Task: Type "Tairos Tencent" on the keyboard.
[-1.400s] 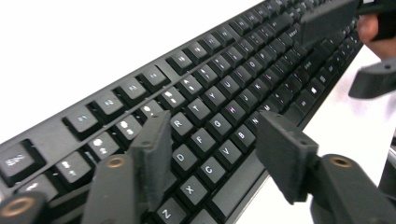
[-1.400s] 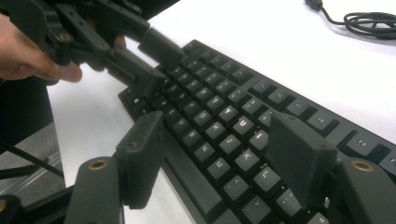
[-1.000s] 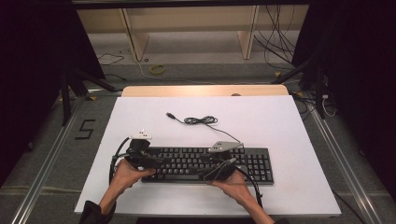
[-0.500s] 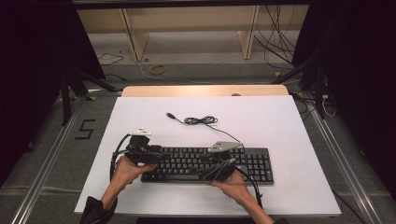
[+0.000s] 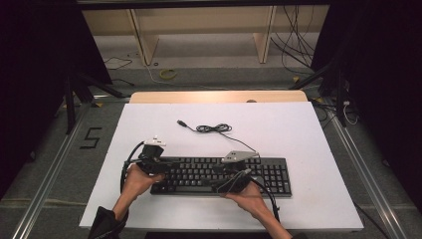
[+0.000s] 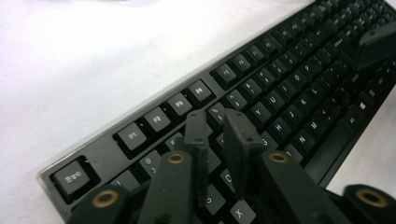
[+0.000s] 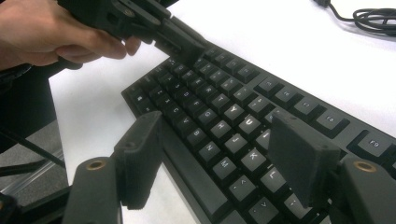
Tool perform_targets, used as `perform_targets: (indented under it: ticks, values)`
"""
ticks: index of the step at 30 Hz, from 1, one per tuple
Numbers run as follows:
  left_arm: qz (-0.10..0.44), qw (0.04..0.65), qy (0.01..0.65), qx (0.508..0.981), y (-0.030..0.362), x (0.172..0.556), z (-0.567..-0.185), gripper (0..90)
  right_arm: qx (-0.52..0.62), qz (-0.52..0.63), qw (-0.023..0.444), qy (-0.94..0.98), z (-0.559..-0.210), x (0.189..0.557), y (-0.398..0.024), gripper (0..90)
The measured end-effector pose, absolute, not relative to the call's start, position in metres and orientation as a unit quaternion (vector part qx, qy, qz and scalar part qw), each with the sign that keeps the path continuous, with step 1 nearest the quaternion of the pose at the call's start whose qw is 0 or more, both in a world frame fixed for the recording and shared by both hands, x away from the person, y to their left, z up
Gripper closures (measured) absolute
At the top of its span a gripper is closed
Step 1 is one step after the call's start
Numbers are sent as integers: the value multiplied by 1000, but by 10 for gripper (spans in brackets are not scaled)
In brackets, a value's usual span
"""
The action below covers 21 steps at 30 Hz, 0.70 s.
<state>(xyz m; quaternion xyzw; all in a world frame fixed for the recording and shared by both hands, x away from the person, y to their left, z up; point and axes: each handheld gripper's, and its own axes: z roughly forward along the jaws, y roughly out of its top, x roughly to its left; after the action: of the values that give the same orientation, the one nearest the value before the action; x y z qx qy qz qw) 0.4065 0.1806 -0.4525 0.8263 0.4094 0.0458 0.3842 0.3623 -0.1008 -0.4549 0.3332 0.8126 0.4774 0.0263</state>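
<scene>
A black keyboard (image 5: 219, 174) lies on the white table near the front edge. My left gripper (image 5: 160, 168) is over its left end. In the left gripper view its jaws (image 6: 216, 123) stand close together, a narrow gap between them, tips down on the number row of the keyboard (image 6: 289, 93). They have just been closing, and I see no key pinched between them. My right gripper (image 5: 230, 173) is at the keyboard's middle. Its jaws (image 7: 219, 154) stand wide open, one off the front edge and one over the letter keys (image 7: 224, 107).
The keyboard's black cable (image 5: 214, 128) lies coiled on the white tabletop (image 5: 308, 129) behind it, plug end to the left. A wooden strip (image 5: 219, 96) borders the table's far edge. Dark stands and loose cables flank the table on the floor.
In the high view both hands stay at the keyboard. The left hand has shifted only slightly; the right has not moved.
</scene>
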Motion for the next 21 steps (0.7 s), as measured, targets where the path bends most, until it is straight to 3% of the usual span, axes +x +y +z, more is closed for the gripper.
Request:
perform_targets:
  ticks: [7, 21]
  values:
    - [42, 369, 402, 837, 177, 406, -457, 884, 331, 476, 28, 814, -456, 362, -100, 362]
    - [42, 353, 404, 843, 173, 407, -464, 890, 331, 475, 26, 815, -456, 362, -99, 362]
